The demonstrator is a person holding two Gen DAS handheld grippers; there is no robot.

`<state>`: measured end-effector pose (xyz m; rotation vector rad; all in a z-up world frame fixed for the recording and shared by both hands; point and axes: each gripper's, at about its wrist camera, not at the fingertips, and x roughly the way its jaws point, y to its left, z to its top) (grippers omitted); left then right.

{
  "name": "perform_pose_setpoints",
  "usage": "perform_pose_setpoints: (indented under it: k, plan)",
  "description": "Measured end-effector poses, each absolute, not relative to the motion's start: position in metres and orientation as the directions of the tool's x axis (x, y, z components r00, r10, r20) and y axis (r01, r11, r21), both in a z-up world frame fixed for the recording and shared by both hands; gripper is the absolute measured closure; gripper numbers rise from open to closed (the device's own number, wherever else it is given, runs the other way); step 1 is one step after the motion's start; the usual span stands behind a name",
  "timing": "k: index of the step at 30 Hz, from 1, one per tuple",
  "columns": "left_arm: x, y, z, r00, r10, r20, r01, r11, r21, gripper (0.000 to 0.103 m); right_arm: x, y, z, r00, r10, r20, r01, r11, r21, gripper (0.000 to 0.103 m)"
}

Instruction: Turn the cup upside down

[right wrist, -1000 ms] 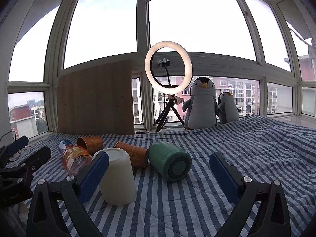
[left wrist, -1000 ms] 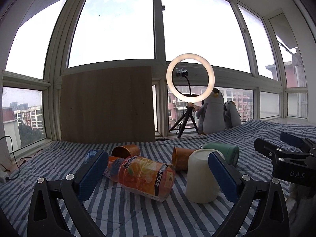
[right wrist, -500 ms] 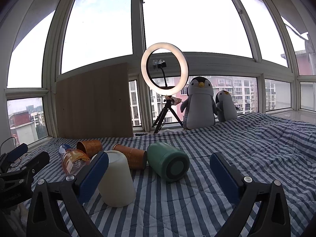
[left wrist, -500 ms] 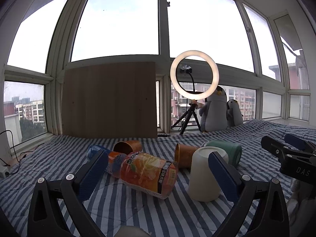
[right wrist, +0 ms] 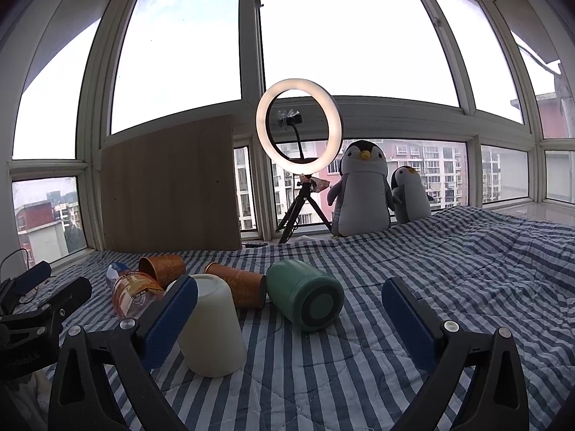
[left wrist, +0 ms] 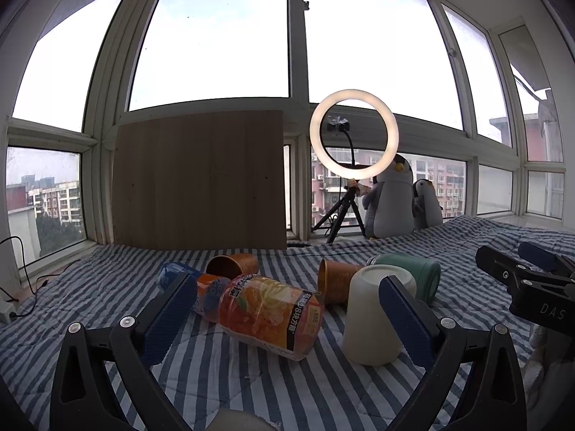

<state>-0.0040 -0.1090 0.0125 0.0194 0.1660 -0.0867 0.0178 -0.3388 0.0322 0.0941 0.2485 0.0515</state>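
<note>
Striped bedding (right wrist: 449,273) below a bay window carries the clutter. On it the cream cup (right wrist: 212,327) stands mouth-down, base up, between my two claws. My left claw (left wrist: 287,316) hangs spread wide, pinching nothing, its right pad crossing in front of the cup. My right claw (right wrist: 287,319) is likewise spread and empty. Just behind the cup lie a brown paper cup (right wrist: 237,285) and a green flask (right wrist: 305,296), both on their sides; an orange juice bottle (left wrist: 269,316) lies to its left. A lit ring light (right wrist: 299,127) and two toy penguins (right wrist: 361,194) line the sill.
</note>
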Motion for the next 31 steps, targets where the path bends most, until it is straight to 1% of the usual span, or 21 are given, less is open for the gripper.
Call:
perform_pose_setpoints:
  k: [31]
  plan:
    - [-0.0016, -0.1083, 0.0097, 0.979, -0.098, -0.177, 0.101, 0.995, 0.009, 0.000, 0.0179, -0.3409, 0.0322, 0.969, 0.060, -0.241, -0.037, 0.994, 0.100, 0.001]
